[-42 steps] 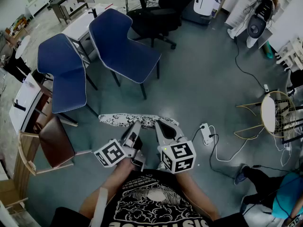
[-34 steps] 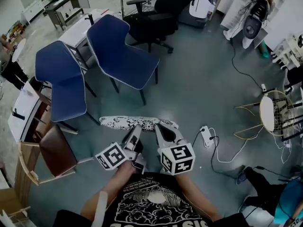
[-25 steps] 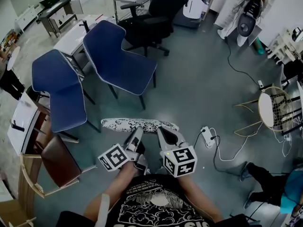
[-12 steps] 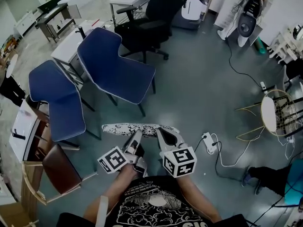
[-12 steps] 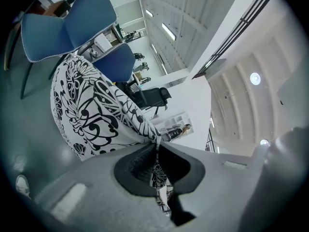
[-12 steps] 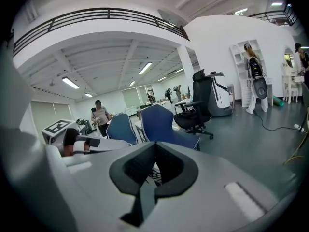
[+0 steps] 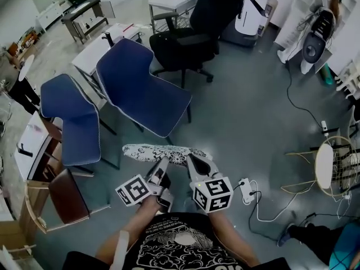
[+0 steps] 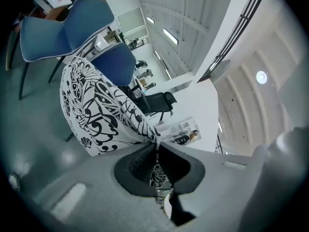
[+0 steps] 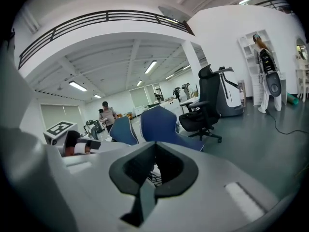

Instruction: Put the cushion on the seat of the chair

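Close to the person's chest, the left gripper (image 7: 162, 165) and right gripper (image 7: 192, 162) are each clamped on the near edge of the patterned cushion (image 7: 160, 151), held above the floor (image 7: 247, 117). Just beyond stands the blue chair (image 7: 140, 86).

Your head camera looks steeply down on the floor (image 7: 242, 122), with the left gripper (image 7: 163, 163) and the right gripper (image 7: 191, 161) close to its lower edge. The left gripper view looks along its own fingers (image 8: 135, 166) and is rolled sideways, so the floor stands at its left. The cushion (image 8: 96, 115) is very near this lens. The right gripper view is upright and looks almost level across the room. All three views share the blue chair (image 9: 164, 127) and the black office chair (image 9: 205, 110).
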